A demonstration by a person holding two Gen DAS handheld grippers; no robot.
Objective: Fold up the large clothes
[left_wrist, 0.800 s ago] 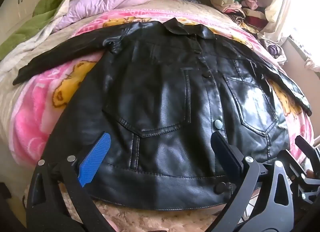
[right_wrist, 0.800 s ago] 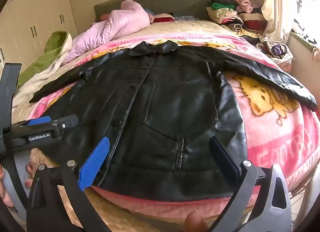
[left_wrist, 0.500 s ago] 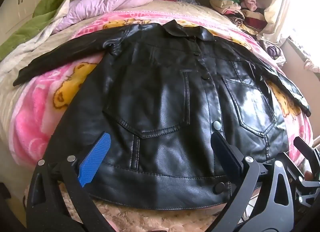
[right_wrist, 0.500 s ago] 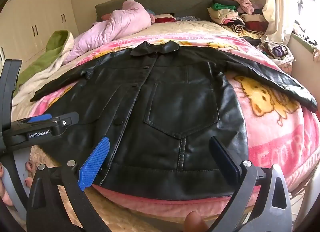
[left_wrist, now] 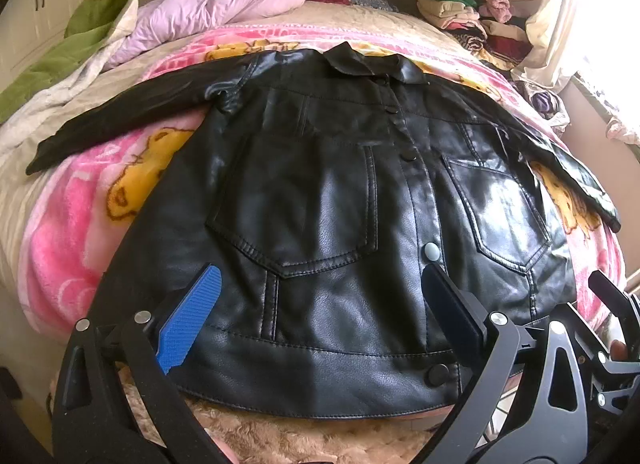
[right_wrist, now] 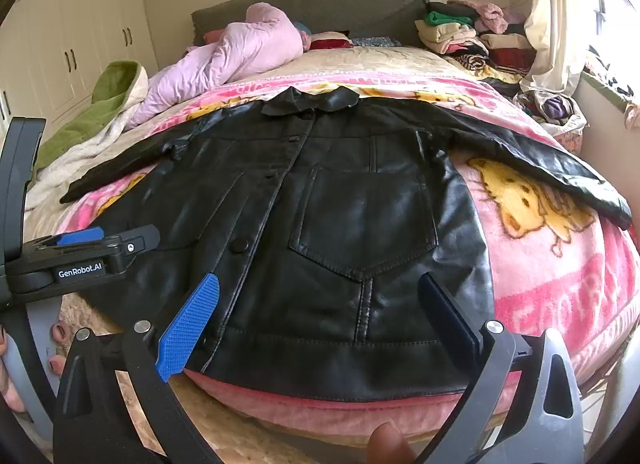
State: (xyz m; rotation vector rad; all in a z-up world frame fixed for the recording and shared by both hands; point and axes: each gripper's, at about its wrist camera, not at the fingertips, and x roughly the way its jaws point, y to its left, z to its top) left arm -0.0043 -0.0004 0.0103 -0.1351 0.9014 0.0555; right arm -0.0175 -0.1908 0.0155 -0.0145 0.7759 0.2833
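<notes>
Jacket: a black leather jacket [left_wrist: 320, 232] is lying front-up and buttoned on the bed, spread flat, collar toward the headboard, hem at the near edge, both sleeves stretching out sideways.
Surface: a pink cartoon-print blanket [right_wrist: 560, 264] is covering the near half of the bed and is lying directly under the jacket; a beige bedspread [right_wrist: 360, 59] is showing beyond it.
Headboard: a dark grey-green padded headboard [right_wrist: 320, 3] is standing against the far wall.
Bed clutter: a pale lilac puffer coat [right_wrist: 240, 51] is lying crumpled near the headboard; a green and cream blanket [left_wrist: 60, 59] is bunching along the bed's left edge.
Clothes pile: a stack of folded clothes [right_wrist: 460, 31] is sitting at the far right corner of the bed.
Room: cream wardrobe doors [right_wrist: 80, 23] are lining the left wall; a pale curtain [right_wrist: 552, 15] is hanging by the bright window on the right.
Left gripper [left_wrist: 320, 308]: its jaws are standing wide apart above the hem, nothing between the pads.
Right gripper [right_wrist: 316, 312]: its jaws are likewise spread wide above the hem, gripping nothing.
</notes>
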